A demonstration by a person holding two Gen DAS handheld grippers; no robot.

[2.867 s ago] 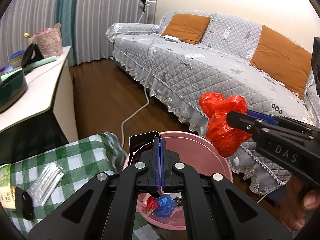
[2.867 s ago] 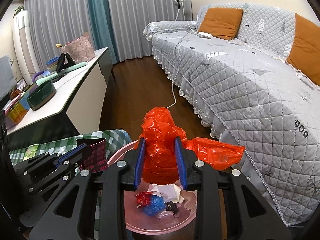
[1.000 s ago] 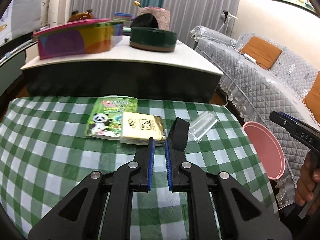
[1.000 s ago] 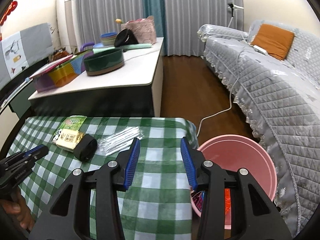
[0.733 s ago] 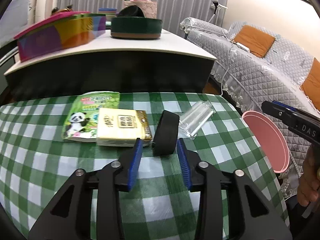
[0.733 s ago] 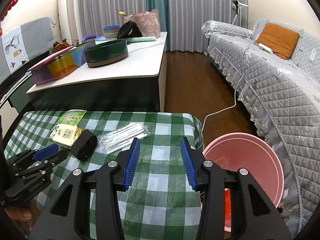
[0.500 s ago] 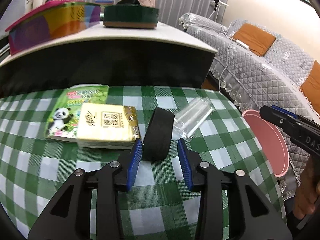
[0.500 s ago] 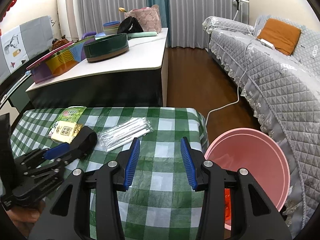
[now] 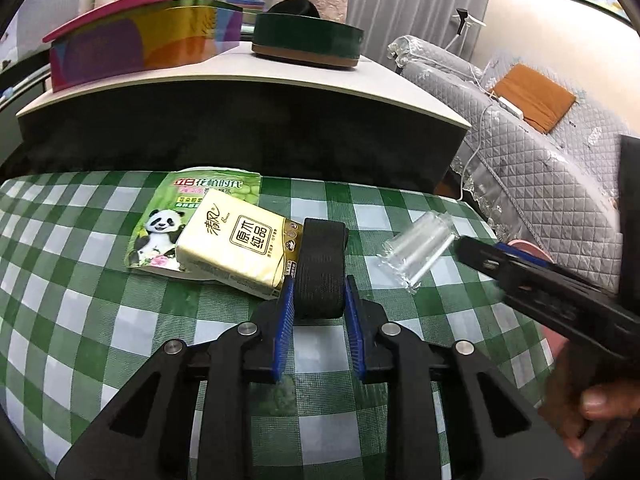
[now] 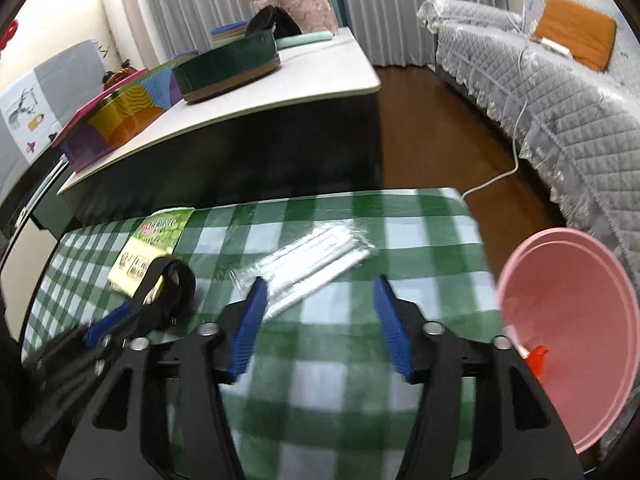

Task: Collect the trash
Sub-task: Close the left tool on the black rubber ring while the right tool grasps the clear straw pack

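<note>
We are spreading the right gripper [image 10: 320, 300] wide, nothing between its jaws, over the blurred, seemingly clear plastic packet [image 10: 308, 264] on the checked tablecloth [image 10: 420, 240].

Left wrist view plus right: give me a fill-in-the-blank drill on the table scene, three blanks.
The left gripper straddles a ___ band lying on the table.
The clear wrapper lies on a green and white ___ tablecloth.
The basin off the table's edge is ___.

Missing words: black; checked; pink
</note>
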